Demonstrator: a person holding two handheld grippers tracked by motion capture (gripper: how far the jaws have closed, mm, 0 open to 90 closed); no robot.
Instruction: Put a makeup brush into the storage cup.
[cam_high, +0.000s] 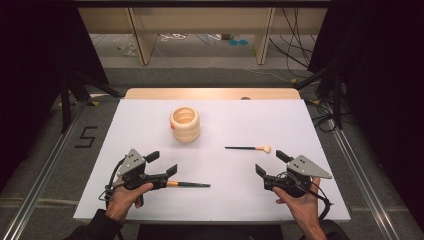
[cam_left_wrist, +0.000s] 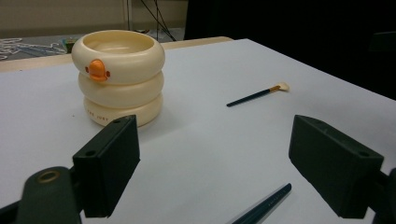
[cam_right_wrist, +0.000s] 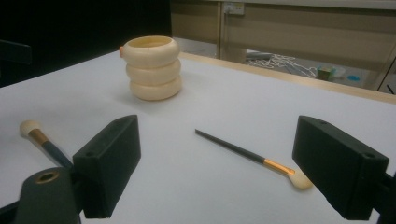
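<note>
A cream ringed cup (cam_high: 185, 125) with an orange duck bill (cam_left_wrist: 97, 70) stands upright at the table's middle back. A thin dark brush (cam_high: 247, 148) with a cream tip lies right of it, just ahead of my right gripper (cam_high: 270, 162), which is open and empty. In the right gripper view that brush (cam_right_wrist: 252, 158) lies on the table with its tip by the right-hand jaw. A larger brush (cam_high: 190, 184) with an orange ferrule lies beside my left gripper (cam_high: 162, 163), also open; its head end is hidden under that gripper. Its handle tip (cam_left_wrist: 266, 205) lies low between the jaws, untouched.
The white table top (cam_high: 150, 200) has a wooden strip (cam_high: 210, 93) along its far edge. Beyond it are wooden legs and cables on the floor. Metal rails (cam_high: 45, 175) run along both sides. A person's hands (cam_high: 125, 197) hold both grippers near the front edge.
</note>
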